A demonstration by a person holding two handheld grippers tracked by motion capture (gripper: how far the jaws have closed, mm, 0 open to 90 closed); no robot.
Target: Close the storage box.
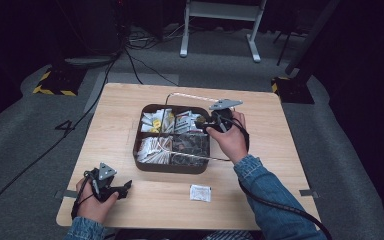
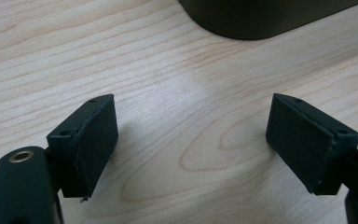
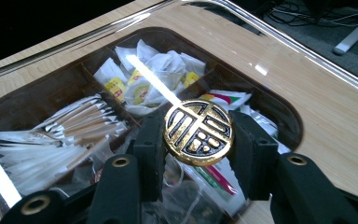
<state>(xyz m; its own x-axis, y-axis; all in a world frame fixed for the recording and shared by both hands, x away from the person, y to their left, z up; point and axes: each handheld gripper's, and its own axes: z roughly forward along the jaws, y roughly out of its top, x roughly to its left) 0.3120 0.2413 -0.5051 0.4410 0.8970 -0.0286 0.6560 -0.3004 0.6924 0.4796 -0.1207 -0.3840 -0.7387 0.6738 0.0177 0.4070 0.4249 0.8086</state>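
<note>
Gold-and-black knob (image 3: 198,133) of the clear lid (image 3: 279,56) sits pinched between the two pads of the right claw (image 3: 199,140), directly above the brown divided tray (image 1: 139,165) of sachets in the middle of the table (image 1: 260,195). Left claw (image 2: 191,140) rests wide apart with nothing between its pads, near the tray's front left corner.

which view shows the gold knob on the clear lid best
The right gripper view: the gold knob sits large and sharp, clamped between the right gripper jaws. In the high view the hand covers it; the left gripper view faces bare table.
</note>
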